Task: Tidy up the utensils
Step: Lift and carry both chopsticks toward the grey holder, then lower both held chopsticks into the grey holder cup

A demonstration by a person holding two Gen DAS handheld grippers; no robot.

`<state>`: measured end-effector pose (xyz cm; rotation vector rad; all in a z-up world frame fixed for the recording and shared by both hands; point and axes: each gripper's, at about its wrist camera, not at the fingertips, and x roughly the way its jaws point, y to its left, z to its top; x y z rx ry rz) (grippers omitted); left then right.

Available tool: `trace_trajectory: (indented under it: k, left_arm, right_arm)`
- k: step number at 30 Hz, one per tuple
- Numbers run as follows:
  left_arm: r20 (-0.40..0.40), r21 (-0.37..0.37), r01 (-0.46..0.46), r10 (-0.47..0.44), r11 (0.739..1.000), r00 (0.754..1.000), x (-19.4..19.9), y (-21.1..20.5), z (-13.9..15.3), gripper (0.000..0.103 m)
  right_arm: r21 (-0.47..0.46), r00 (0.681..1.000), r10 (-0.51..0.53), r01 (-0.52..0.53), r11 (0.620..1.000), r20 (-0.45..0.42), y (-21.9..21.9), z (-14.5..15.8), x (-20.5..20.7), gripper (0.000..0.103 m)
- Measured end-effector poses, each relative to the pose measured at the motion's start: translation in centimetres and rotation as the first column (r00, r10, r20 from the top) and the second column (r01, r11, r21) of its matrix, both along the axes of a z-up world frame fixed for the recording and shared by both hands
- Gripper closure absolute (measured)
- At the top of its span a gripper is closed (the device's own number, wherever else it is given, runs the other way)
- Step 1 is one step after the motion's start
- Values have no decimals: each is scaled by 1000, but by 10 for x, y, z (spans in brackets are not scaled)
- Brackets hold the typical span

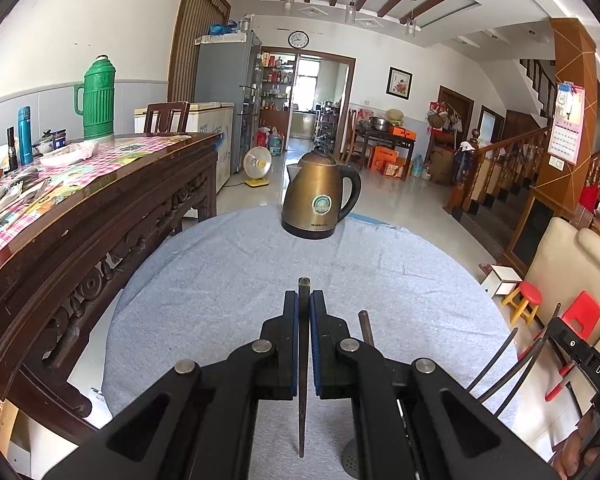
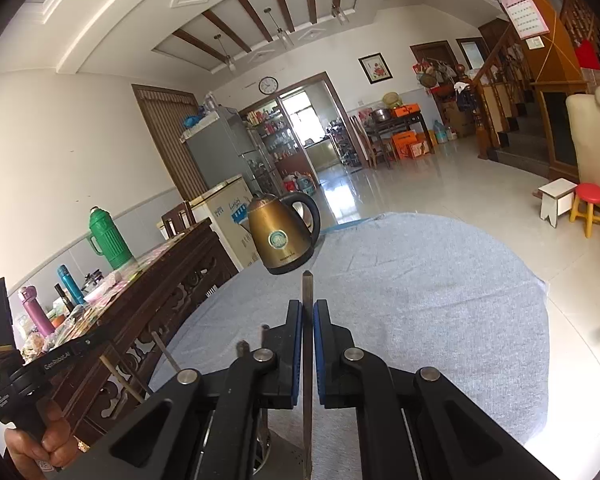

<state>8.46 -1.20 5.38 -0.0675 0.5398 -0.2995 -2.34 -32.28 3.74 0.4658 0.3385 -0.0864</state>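
Gold kettle [image 1: 320, 200] (label blurred, unreadable)

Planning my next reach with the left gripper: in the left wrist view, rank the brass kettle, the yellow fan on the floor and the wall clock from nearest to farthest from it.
From the left gripper, shut on a thin utensil handle:
1. Brass kettle, straight ahead at the far edge of the grey cloth.
2. Yellow fan, on the floor beyond, slightly left.
3. Wall clock, high on the far wall over the doorway.

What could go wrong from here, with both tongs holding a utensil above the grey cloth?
1. The left tongs pinch a thin utensil handle edge-on; it may pivot or slip.
2. The right tongs grip another thin handle likewise, near the kettle, which a swing might knock.
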Motion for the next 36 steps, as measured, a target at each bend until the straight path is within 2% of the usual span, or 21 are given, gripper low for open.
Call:
trace_trajectory:
  k: [15, 29, 36]
  left_arm:
    - [41, -45, 32, -30, 998, 999, -20, 6, 24, 98]
    - [123, -76, 80, -70, 994, 990, -55, 8, 61, 98]
    - [176, -88, 107, -90, 990, 980, -73, 10, 78, 98]
  right_arm:
    - [-23, 996, 6, -5, 1000, 86, 14, 27, -20, 96]
    - [-7, 980, 2, -1, 1000, 197, 30, 48, -39, 96]
    - [5, 968, -37, 37, 999, 250, 37, 55, -45, 96]
